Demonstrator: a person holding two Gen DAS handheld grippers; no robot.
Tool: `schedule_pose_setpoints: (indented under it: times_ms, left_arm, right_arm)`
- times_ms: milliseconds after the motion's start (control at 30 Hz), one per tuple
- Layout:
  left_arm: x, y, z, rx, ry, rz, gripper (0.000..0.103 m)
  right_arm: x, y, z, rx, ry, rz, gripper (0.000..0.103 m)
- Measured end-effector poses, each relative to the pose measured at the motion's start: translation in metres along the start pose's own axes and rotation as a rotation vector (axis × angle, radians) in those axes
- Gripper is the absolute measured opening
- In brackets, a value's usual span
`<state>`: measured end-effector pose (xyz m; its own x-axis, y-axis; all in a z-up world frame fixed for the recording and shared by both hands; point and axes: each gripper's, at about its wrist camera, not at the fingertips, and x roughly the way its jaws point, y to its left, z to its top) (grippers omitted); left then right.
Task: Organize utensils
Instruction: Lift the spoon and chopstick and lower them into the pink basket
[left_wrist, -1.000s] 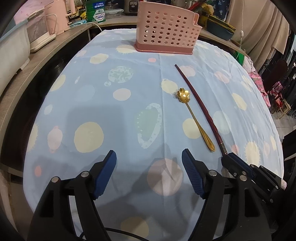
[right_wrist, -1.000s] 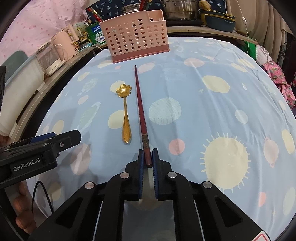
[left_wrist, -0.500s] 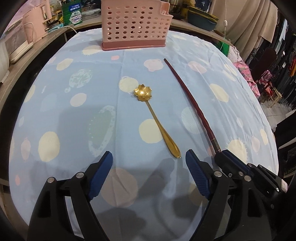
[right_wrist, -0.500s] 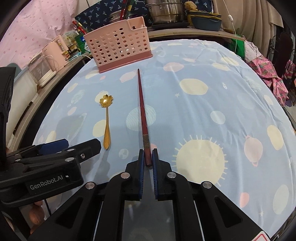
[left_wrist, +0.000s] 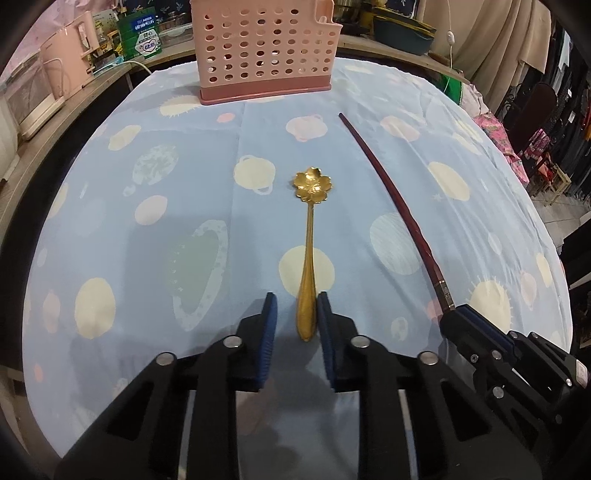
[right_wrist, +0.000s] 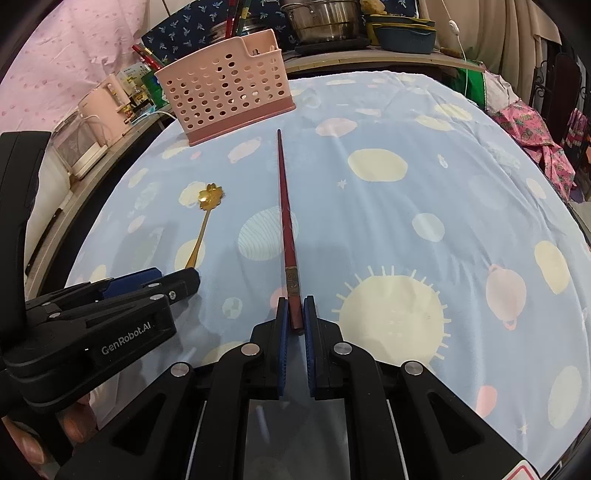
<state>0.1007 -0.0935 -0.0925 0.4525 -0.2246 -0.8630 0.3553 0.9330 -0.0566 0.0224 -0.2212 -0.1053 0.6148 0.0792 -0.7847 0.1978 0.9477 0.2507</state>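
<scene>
Jaws, left gripper (left_wrist: 295, 317): closing around the thick end of the gold spoon's handle; the right pad touches the handle, the left pad stands a little off it, so no grip is made. Jaws, right gripper (right_wrist: 294, 317): closed on the butt end of the dark red chopstick (right_wrist: 286, 221), pads pressed to both its sides.

Gold spoon (left_wrist: 309, 251): lies flat on the tablecloth (left_wrist: 166, 229), flower-shaped bowl pointing toward the basket, handle running back between the left pads. Bare cloth lies on both sides of it.

Chopstick: lies on the cloth to the right of the spoon, well apart from it along its whole length, its thin tip nearest the basket but short of touching it.

Pink perforated basket (left_wrist: 264, 55): stands upright at the far side of the table, beyond both utensils, with open cloth between it and their ends.

Tablecloth: light blue with pale planets and suns; covers a round table. To the right of the chopstick lies a broad free stretch reaching the table's edge. To the left of the spoon, likewise open cloth to the rim.

Surroundings: a wooden counter (left_wrist: 48, 122) with appliances runs close along the left edge; pots (right_wrist: 321, 20) stand behind the basket.
</scene>
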Motion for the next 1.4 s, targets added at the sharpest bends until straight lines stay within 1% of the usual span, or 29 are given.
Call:
schedule_pose_setpoints:
  times_ms: [133, 267, 533, 667, 733, 833, 1100, 1400]
  left_arm:
    - [-0.006, 0.005, -0.003, -0.013, 0.001, -0.028, 0.01]
    - [-0.02, 0.012, -0.003, -0.025, -0.022, -0.033, 0.01]
    - [-0.061, 0.025, 0.011, -0.059, -0.122, -0.03, 0.01]
    - [-0.081, 0.03, 0.023, -0.068, -0.177, -0.035, 0.007]
    - [-0.088, 0.032, 0.029, -0.071, -0.195, -0.037, 0.001]
    - [-0.097, 0.036, 0.038, -0.076, -0.226, -0.04, 0.001]
    - [-0.116, 0.045, 0.059, -0.088, -0.265, -0.055, 0.001]
    - [-0.137, 0.06, 0.104, -0.113, -0.322, -0.071, 0.001]
  right_arm:
    - [-0.003, 0.002, 0.0, -0.005, -0.006, 0.006, 0.008]
    - [-0.009, 0.004, 0.001, -0.008, -0.019, 0.015, 0.007]
    - [-0.035, 0.015, 0.011, -0.019, -0.075, 0.048, 0.007]
    - [-0.053, 0.02, 0.021, -0.018, -0.122, 0.073, 0.007]
    - [-0.062, 0.022, 0.027, -0.018, -0.146, 0.086, 0.007]
    - [-0.078, 0.026, 0.038, -0.021, -0.193, 0.107, 0.007]
    - [-0.103, 0.033, 0.074, -0.017, -0.286, 0.151, 0.007]
    - [-0.117, 0.037, 0.13, -0.014, -0.389, 0.168, 0.007]
